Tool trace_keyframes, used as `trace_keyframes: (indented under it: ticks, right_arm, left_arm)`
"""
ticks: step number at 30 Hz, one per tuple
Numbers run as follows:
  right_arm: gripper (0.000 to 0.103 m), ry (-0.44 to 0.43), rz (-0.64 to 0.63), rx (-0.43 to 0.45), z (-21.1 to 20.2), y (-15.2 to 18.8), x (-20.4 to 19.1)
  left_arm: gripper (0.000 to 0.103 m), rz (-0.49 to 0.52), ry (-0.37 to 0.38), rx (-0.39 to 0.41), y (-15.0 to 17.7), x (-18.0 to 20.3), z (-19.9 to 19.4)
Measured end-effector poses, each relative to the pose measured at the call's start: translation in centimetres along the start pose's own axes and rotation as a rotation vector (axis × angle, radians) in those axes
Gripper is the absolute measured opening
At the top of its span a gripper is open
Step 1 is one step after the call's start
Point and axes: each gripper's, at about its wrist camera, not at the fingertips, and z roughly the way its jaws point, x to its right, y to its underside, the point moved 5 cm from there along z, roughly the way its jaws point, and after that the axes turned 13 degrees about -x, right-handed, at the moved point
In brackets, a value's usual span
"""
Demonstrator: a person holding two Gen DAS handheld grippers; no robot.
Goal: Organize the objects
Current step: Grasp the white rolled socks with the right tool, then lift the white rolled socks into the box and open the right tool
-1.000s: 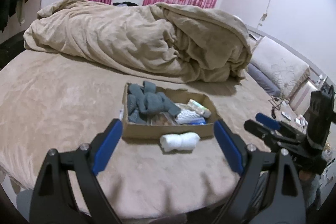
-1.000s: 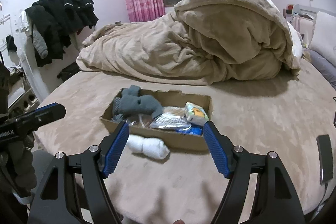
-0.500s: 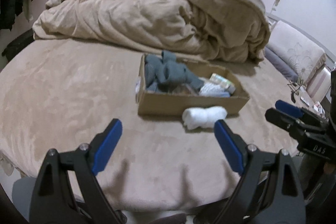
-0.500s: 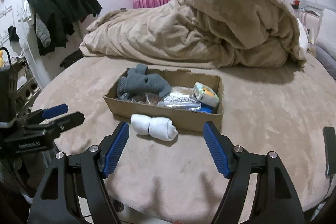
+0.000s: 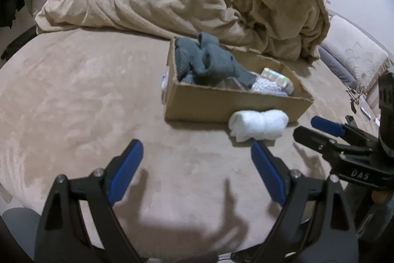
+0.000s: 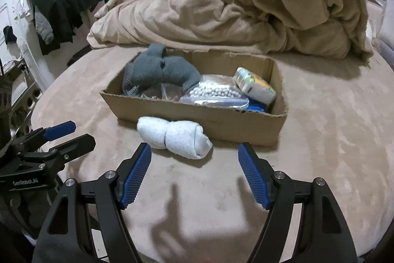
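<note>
Both the left claw (image 5: pixel 197 154) and right claw (image 6: pixel 194 157) gape wide and empty near the white sock roll (image 6: pixel 173 137); only the right view shows the box's (image 6: pixel 197 115) blue packet (image 6: pixel 257 106).

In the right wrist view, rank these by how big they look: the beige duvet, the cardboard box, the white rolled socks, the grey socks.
Largest to smallest:
1. beige duvet
2. cardboard box
3. grey socks and white rolled socks: these look alike, and the white roll lies nearer the camera, so no ranking between them.

Black two-finger tool (image 6: pixel 194 155) with ribbed blue pads, silver screws, white lettering
</note>
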Motion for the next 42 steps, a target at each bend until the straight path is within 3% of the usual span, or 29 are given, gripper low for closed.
trace_keyframes:
  ticks: [9,11,15,20,23,42]
  right_arm:
    - [0.074,-0.013,-0.005,-0.042,3.6,-0.6,-0.1]
    - [0.061,-0.019,-0.010,-0.054,4.3,-0.7,-0.3]
    - [0.059,-0.034,-0.024,-0.067,5.3,-0.8,-0.8]
    - [0.036,-0.059,-0.043,-0.057,5.5,-0.5,-1.3]
    - [0.030,-0.050,-0.058,-0.060,5.3,-0.3,-1.5]
    - [0.028,-0.030,-0.039,0.042,-2.8,1.0,-1.4]
  left_arm:
    - [0.090,-0.007,-0.006,-0.036,0.1,-0.5,2.5]
    - [0.090,-0.009,-0.008,-0.039,0.1,-0.7,2.8]
    - [0.090,-0.020,-0.013,-0.051,0.3,-1.1,3.7]
    - [0.091,-0.023,-0.016,-0.051,0.4,-1.2,3.8]
    - [0.090,-0.020,-0.013,-0.045,0.5,-1.1,3.4]
    - [0.091,0.024,0.012,0.022,0.8,1.9,-3.5]
